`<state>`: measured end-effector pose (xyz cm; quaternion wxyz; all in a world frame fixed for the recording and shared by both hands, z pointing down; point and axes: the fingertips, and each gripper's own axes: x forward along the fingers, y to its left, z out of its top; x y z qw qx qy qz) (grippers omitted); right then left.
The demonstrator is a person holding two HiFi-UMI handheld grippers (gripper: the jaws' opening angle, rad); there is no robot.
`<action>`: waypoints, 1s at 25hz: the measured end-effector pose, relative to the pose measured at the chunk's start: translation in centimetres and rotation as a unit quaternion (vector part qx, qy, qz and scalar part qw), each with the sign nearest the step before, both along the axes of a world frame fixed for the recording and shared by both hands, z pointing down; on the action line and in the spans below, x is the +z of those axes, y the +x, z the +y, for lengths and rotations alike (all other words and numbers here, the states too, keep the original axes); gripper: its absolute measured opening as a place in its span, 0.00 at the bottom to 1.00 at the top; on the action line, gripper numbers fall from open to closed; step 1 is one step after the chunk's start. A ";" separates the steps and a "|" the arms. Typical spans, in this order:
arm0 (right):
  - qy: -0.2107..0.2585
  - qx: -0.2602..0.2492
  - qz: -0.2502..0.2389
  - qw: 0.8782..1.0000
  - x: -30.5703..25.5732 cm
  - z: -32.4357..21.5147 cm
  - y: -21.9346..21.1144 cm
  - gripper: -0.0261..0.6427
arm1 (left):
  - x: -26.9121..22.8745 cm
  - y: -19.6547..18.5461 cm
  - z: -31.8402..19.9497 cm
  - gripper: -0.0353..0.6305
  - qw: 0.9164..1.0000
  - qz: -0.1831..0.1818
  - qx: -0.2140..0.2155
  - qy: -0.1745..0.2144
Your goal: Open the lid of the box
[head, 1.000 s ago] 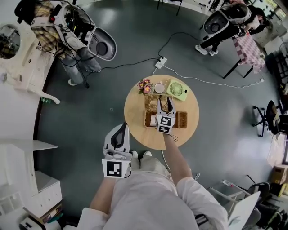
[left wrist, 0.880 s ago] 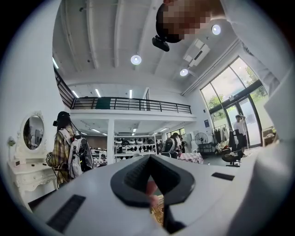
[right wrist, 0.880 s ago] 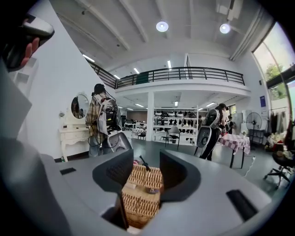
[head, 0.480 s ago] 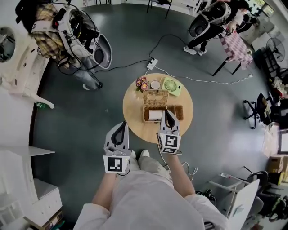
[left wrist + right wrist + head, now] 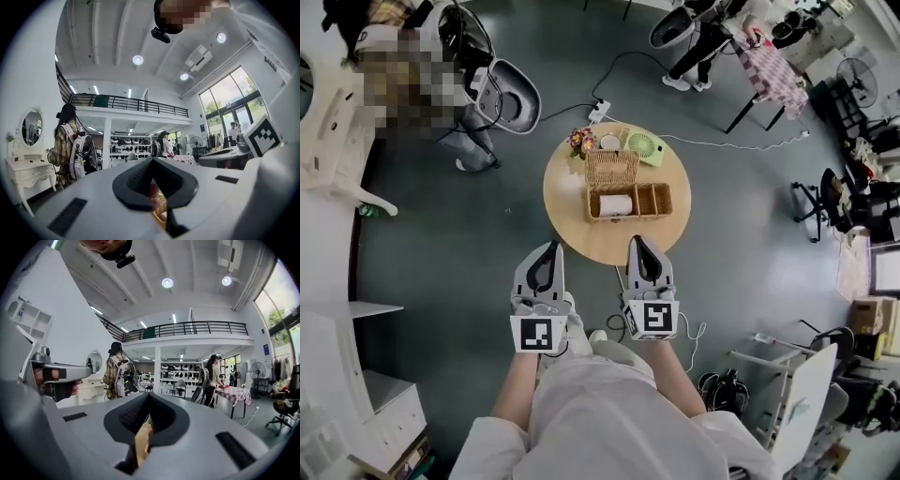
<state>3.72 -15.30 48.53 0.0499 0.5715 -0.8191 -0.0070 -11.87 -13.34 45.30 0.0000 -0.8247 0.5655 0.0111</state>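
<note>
On the round wooden table (image 5: 572, 225) in a grey-floored hall, the wicker box (image 5: 652, 200) sits with its lid (image 5: 611, 167) already tipped up and back, so the opening looks done and nothing more seems called for, while the left gripper (image 5: 549, 249) and right gripper (image 5: 638, 244) hang short of the table, both pinched together on nothing.

Your round wooden table (image 5: 581, 234) sits centre frame, standing on grey floor (image 5: 469, 244). Wicker box (image 5: 630, 217) at table middle; lid (image 5: 611, 167) open, standing just behind box toward frame top. White item (image 5: 615, 204) in box's left compartment. Along table's upper edge you have, left to right: flower bunch (image 5: 578, 141), round white dish (image 5: 609, 142), green fan (image 5: 644, 147). Power strip (image 5: 600, 111) with cables on floor just above table.
</note>
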 end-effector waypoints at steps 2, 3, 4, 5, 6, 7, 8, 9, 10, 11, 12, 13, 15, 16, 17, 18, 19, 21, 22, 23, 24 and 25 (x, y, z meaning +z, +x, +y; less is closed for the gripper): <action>0.006 -0.002 0.001 1.000 -0.5 2.6 1.1 0.04 | -0.4 1.5 2.6 0.05 1.000 -0.003 0.002 0.008; 0.009 -0.002 0.000 1.000 -0.7 4.0 1.7 0.04 | -0.5 2.2 4.0 0.05 1.000 -0.003 0.003 0.008; 0.010 -0.002 -0.003 1.000 -0.9 5.4 2.2 0.04 | -0.6 2.8 5.6 0.05 1.000 -0.003 0.003 0.005; 0.010 -0.002 -0.005 1.000 -1.1 6.8 2.7 0.04 | -0.7 3.3 7.1 0.05 1.000 -0.005 0.003 0.001; 0.011 -0.001 -0.008 1.000 -1.3 8.1 3.3 0.04 | -0.8 3.8 8.6 0.05 1.000 -0.007 0.002 -0.001; 0.012 -0.002 -0.010 1.000 -1.6 9.2 4.1 0.04 | -1.0 4.5 10.0 0.05 1.000 -0.006 0.000 -0.002; 0.012 -0.003 -0.012 1.000 -1.8 10.2 5.0 0.04 | -1.2 5.3 11.3 0.05 1.000 -0.004 -0.003 -0.001; 0.011 -0.004 -0.013 1.000 -1.9 11.3 5.9 0.04 | -1.3 6.1 12.6 0.05 1.000 -0.003 -0.005 0.001; 0.010 -0.005 -0.015 1.000 -2.1 12.3 6.8 0.04 | -1.5 6.9 13.9 0.05 1.000 -0.004 -0.007 0.001; 0.010 -0.006 -0.016 1.000 -2.3 13.5 7.6 0.04 | -1.6 7.6 15.3 0.05 1.000 -0.006 -0.008 -0.001; 0.010 -0.007 -0.017 1.000 -2.5 14.6 8.2 0.04 | -1.8 8.2 16.6 0.05 1.000 -0.007 -0.010 -0.003; 0.011 -0.008 -0.017 1.000 -2.7 15.7 8.6 0.04 | -1.9 8.6 17.9 0.05 1.000 -0.008 -0.012 -0.005; 0.013 -0.011 -0.016 1.000 -3.0 17.7 9.2 0.04 | -2.2 9.3 20.0 0.05 1.000 -0.011 -0.014 -0.005; 0.014 -0.012 -0.018 1.000 -3.1 18.6 9.4 0.04 | -2.4 9.7 20.8 0.05 1.000 -0.013 -0.013 -0.003; 0.014 -0.013 -0.020 1.000 -3.2 19.3 9.5 0.03 | -2.5 10.0 21.5 0.05 1.000 -0.015 -0.012 -0.002; 0.014 -0.013 -0.022 1.000 -3.2 20.0 9.7 0.03 | -2.5 10.2 22.0 0.05 1.000 -0.016 -0.011 -0.003; 0.013 -0.013 -0.025 1.000 -3.2 20.6 9.8 0.03 | -2.4 10.4 22.5 0.05 1.000 -0.016 -0.009 -0.005; 0.011 -0.012 -0.030 0.999 -3.2 21.7 10.1 0.03 | -2.2 10.8 23.1 0.05 1.000 -0.016 -0.006 -0.009; 0.012 -0.013 -0.031 0.999 -3.2 22.2 10.2 0.03 | -2.3 11.0 23.4 0.05 1.000 -0.016 -0.005 -0.009; 0.013 -0.015 -0.030 0.999 -3.4 22.7 10.4 0.03 | -2.5 11.2 23.6 0.05 1.000 -0.015 -0.004 -0.008; 0.015 -0.016 -0.028 0.999 -3.5 23.0 10.5 0.03 | -2.6 11.4 23.8 0.05 1.000 -0.015 -0.004 -0.008; 0.017 -0.016 -0.027 0.999 -3.7 23.2 10.6 0.03 | -2.6 11.5 24.0 0.05 1.000 -0.014 -0.005 -0.008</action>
